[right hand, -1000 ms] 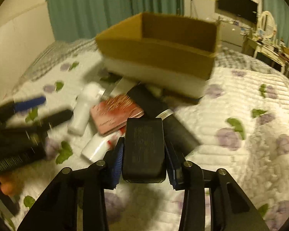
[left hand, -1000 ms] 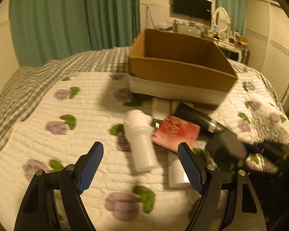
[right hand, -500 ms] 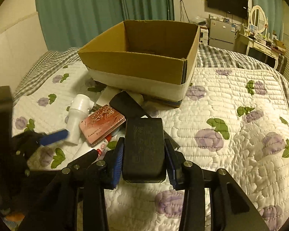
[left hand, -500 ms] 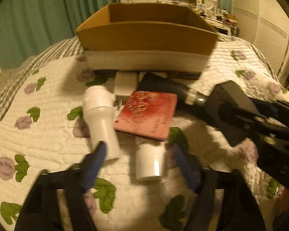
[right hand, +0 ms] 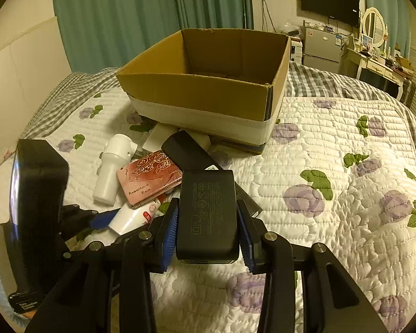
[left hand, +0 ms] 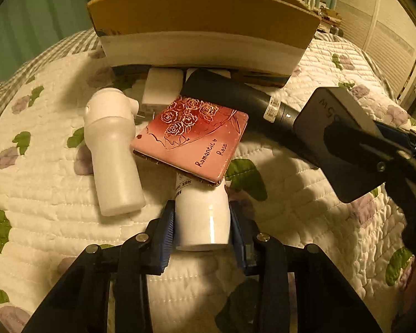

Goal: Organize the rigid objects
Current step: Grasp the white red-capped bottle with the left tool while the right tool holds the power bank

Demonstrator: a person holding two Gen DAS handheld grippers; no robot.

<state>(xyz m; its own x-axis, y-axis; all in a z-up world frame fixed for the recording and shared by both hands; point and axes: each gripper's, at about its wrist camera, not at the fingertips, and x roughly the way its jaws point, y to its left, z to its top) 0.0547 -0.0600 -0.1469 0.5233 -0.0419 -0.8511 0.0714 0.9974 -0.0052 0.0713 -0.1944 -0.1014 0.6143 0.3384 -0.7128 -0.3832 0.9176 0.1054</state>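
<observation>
Left gripper [left hand: 202, 222] clamps glossy white plastic tube [left hand: 201, 216], its neck under pink rose-printed tin [left hand: 191, 141] on quilt | likely light, slippery: hold mid-body | right gripper [right hand: 207, 222] grips matte black power adapter [right hand: 207, 213]; rigid, denser

Glossy white plastic tube [left hand: 202, 219] between the blue ribbed pads [left hand: 167, 236] of the left gripper [left hand: 202, 233], matt black plastic charger [right hand: 207, 212] in the right gripper [right hand: 208, 230], beyond them a glossy pink tin [left hand: 192, 141], matt brown cardboard box [right hand: 208, 83], and quilted cloth bedspread [right hand: 332, 194].
</observation>
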